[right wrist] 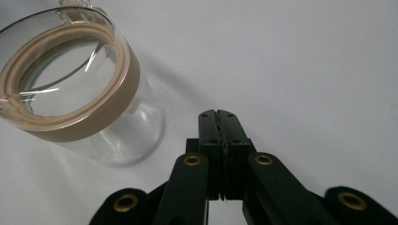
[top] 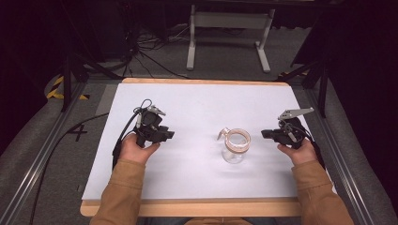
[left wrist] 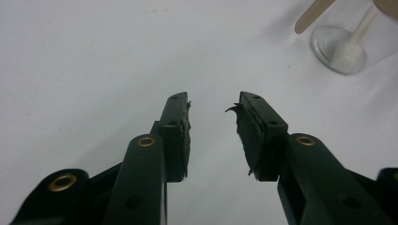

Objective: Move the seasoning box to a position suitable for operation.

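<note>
Currently: no grasp made; jar (top: 235, 146) untouched.
Jar stands upright at centre-right of the high view on the worktop (top: 197, 101), between both tools. Left hand-held gripper (top: 170, 134) is released, jaws apart; right hand-held gripper (top: 264, 133) is clenched on nothing, just beside the jar. Approach and grasp remain.
</note>
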A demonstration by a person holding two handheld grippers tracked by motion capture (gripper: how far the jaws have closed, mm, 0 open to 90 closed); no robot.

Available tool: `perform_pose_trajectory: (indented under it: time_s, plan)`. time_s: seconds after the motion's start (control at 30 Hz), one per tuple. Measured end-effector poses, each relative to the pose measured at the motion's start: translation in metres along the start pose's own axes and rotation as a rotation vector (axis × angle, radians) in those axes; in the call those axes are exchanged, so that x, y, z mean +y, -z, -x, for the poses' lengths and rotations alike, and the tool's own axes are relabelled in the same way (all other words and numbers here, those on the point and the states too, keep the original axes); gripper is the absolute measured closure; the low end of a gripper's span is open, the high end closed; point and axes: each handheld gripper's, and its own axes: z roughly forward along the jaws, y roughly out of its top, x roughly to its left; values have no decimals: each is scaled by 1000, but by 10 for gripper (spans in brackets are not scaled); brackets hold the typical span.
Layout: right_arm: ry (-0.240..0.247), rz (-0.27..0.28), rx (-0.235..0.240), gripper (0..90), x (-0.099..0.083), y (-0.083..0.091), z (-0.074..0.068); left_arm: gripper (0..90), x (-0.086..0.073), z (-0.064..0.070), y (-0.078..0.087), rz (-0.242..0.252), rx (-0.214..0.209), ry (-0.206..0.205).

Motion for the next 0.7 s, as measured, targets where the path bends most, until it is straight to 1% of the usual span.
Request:
perform_pose_trajectory:
  time_s: [0.03,0.17,0.2,0.23,0.3,0.33,0.37,0.4,0.43,0.47,0.53,0.6,0.7]
  plan:
    - [4,0,-1,894,0,-1,0,640,0,0,1,1,0,-6]
    - [9,9,9,894,0,-1,0,636,1,2,4,16,-3,-3]
    - [12,13,13,894,0,-1,0,632,1,3,5,21,2,-10]
    - [12,19,24,894,-1,-1,0,625,1,4,6,24,9,-16]
    - [22,23,44,894,-1,-3,1,610,0,6,8,29,2,-19]
    - [22,27,52,894,-1,-5,1,603,0,7,10,36,-1,-28]
    - [22,35,70,894,-1,-6,1,599,-1,8,11,48,-2,-39]
    - [26,39,86,894,-1,-9,2,597,-2,9,12,49,-6,-43]
    - [20,43,100,894,0,-11,1,597,-2,10,14,54,-7,-44]
    - [28,39,106,894,0,-15,1,594,-3,10,16,56,-3,-55]
    - [34,31,120,894,0,-23,0,590,-5,11,18,66,-4,-47]
    - [37,26,135,894,0,-31,-1,589,-6,11,20,72,3,-54]
    - [49,19,142,894,1,-39,-3,587,-9,10,21,73,7,-37]
